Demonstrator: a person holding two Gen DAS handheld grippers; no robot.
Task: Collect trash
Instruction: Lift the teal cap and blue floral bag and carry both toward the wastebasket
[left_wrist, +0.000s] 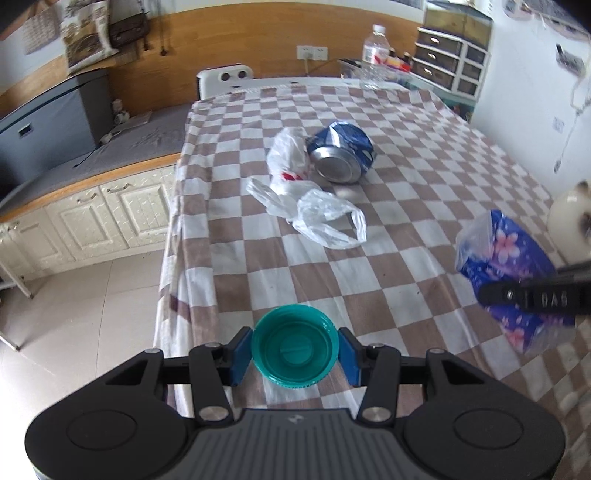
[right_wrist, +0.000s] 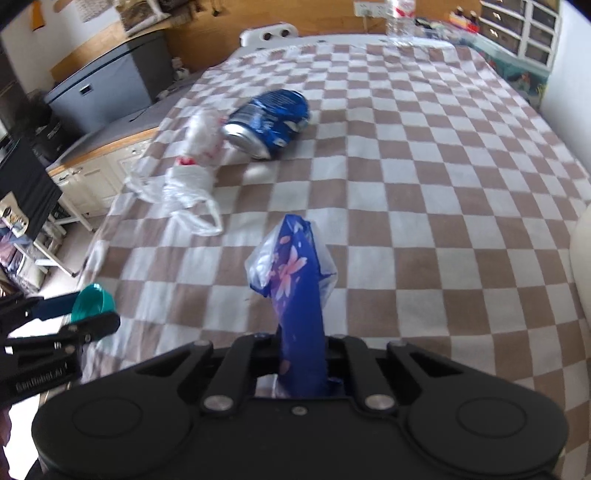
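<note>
Left wrist view: left gripper (left_wrist: 294, 350) clamps teal cap (left_wrist: 294, 347); right gripper (right_wrist: 303, 363) grips blue wrapper (right_wrist: 295, 291); crushed can (left_wrist: 341, 152) at 12 o'clock.

- The left tool (left_wrist: 294, 348) has a black body with two round discs, a ribbed grey centre panel bearing a small pale emblem, silver screw heads on its black linkage bars, and blue pads (left_wrist: 240, 354).
- The right tool (right_wrist: 303, 354) is matt black throughout, with matching discs, silver screws and angular linkage bars.
</note>
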